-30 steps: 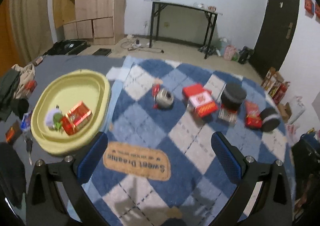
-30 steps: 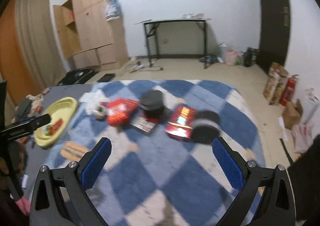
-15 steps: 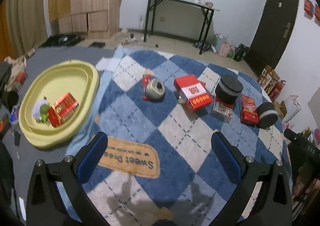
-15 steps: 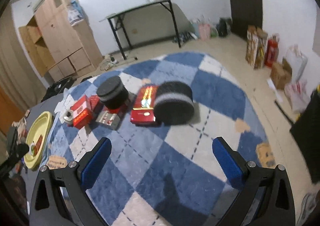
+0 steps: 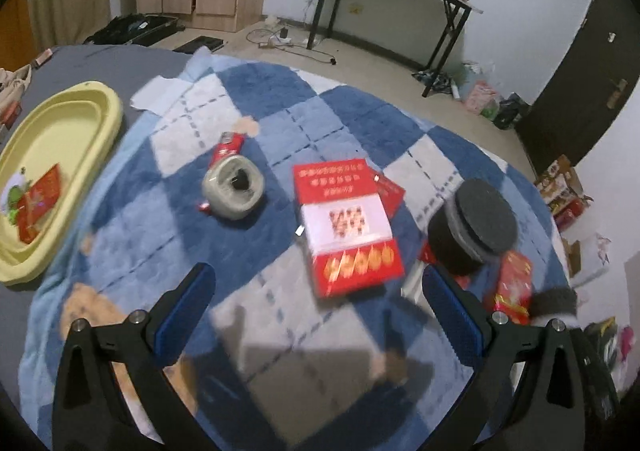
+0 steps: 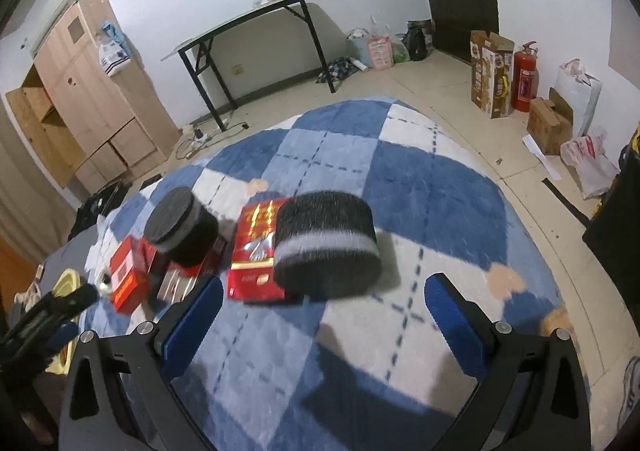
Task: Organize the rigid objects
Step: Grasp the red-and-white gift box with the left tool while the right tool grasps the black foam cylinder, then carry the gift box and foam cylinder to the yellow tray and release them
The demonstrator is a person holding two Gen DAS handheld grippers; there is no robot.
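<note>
On the blue checked rug a large red and white box [image 5: 346, 225] lies just ahead of my open, empty left gripper [image 5: 318, 311]. A grey tape roll [image 5: 233, 187] sits to its left, a black round container [image 5: 472, 227] to its right. A yellow tray [image 5: 86, 107] at far left holds a red packet [image 5: 38, 203]. My right gripper [image 6: 320, 315] is open and empty, close before a black cylinder with a grey band [image 6: 326, 241] lying on its side. Beside it lie a red packet [image 6: 254, 251] and a second black container [image 6: 180, 225].
A small red box [image 5: 514, 287] lies at the rug's right edge. A black folding table [image 6: 248, 47] and wooden cabinets [image 6: 80, 99] stand at the back wall. Cardboard boxes and a fire extinguisher [image 6: 526, 77] stand at right. My left gripper shows in the right wrist view [image 6: 48, 311].
Both grippers have moved closer to the objects. The left now hovers near the red and white box; the right has closed in on the black banded cylinder.
</note>
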